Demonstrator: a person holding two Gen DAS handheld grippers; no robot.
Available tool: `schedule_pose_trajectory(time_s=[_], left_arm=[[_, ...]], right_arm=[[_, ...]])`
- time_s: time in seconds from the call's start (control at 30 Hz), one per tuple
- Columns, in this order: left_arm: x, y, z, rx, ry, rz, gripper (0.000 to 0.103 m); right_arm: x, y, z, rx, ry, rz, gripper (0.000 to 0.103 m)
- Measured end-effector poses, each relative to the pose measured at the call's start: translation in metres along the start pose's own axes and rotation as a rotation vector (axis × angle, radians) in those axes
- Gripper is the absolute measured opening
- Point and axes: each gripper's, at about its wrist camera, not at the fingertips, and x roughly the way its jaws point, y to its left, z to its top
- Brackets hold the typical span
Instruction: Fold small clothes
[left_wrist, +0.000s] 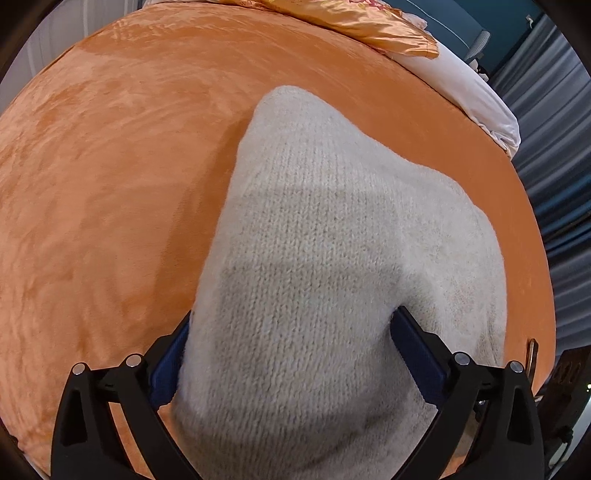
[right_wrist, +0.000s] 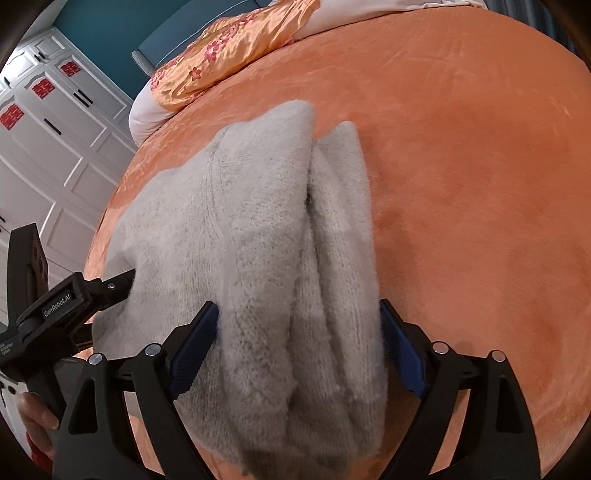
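Note:
A cream knitted sweater (left_wrist: 325, 236) lies bunched on the orange bed cover (left_wrist: 110, 166). My left gripper (left_wrist: 291, 343) has its two blue pads pressed against a thick fold of the knit. In the right wrist view the same sweater (right_wrist: 258, 229) shows in several folds. My right gripper (right_wrist: 299, 332) is closed on a thick bundle of its near edge. The left gripper (right_wrist: 122, 284) also shows there at the left, biting into the sweater's side. The fingertips of both are hidden in the wool.
An orange satin pillow with red flowers (right_wrist: 229, 48) and a white pillow (left_wrist: 469, 88) lie at the bed's head. White wardrobe doors (right_wrist: 48, 122) stand beyond the bed's left edge. Grey curtains (left_wrist: 554, 147) hang past the right edge.

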Motion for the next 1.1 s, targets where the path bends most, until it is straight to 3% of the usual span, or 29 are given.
schedule_pose_trajectory(time_s=[0.13,0.2,0.27,0.3,0.37,0.47,0.67,0.8,0.9,1.0,1.03,1.1], left_arm=[[0.004,0.002,-0.001,0.007,-0.005,-0.025,0.098],[0.003,0.003,-0.001,0.011,0.000,-0.048,0.098],[-0.001,0.005,-0.001,0.014,0.004,-0.089,0.086],[-0.006,0.007,-0.001,0.019,0.002,-0.117,0.081],[-0.018,0.012,-0.003,0.031,-0.004,-0.159,0.063],[-0.047,0.019,-0.002,0.055,-0.021,-0.239,0.048],[-0.120,0.034,-0.011,0.102,-0.118,-0.323,0.044],[-0.190,0.055,-0.013,0.128,-0.266,-0.343,0.044],[-0.232,0.074,-0.005,0.145,-0.391,-0.317,0.045],[-0.219,0.095,0.009,0.131,-0.438,-0.223,0.063],[-0.201,0.107,0.014,0.125,-0.429,-0.186,0.065],[-0.149,0.134,0.018,0.100,-0.320,-0.076,0.065]], right_arm=[[0.006,0.002,0.004,0.004,0.004,0.010,0.085],[0.007,0.004,0.005,-0.003,0.006,0.018,0.080],[0.003,0.009,0.006,-0.017,0.005,0.036,0.055],[-0.002,0.013,0.006,-0.038,-0.004,0.024,0.048],[-0.018,0.026,0.005,-0.064,-0.040,-0.001,0.035],[-0.049,0.043,0.004,-0.059,-0.111,0.040,0.033],[-0.115,0.107,-0.012,-0.167,-0.258,0.037,0.032],[-0.151,0.154,-0.021,-0.240,-0.364,0.107,0.032],[-0.156,0.189,-0.017,-0.295,-0.423,0.142,0.034],[-0.114,0.193,-0.006,-0.285,-0.395,0.113,0.048],[-0.091,0.189,-0.004,-0.271,-0.358,0.078,0.053],[-0.045,0.173,-0.012,-0.225,-0.254,-0.034,0.048]])
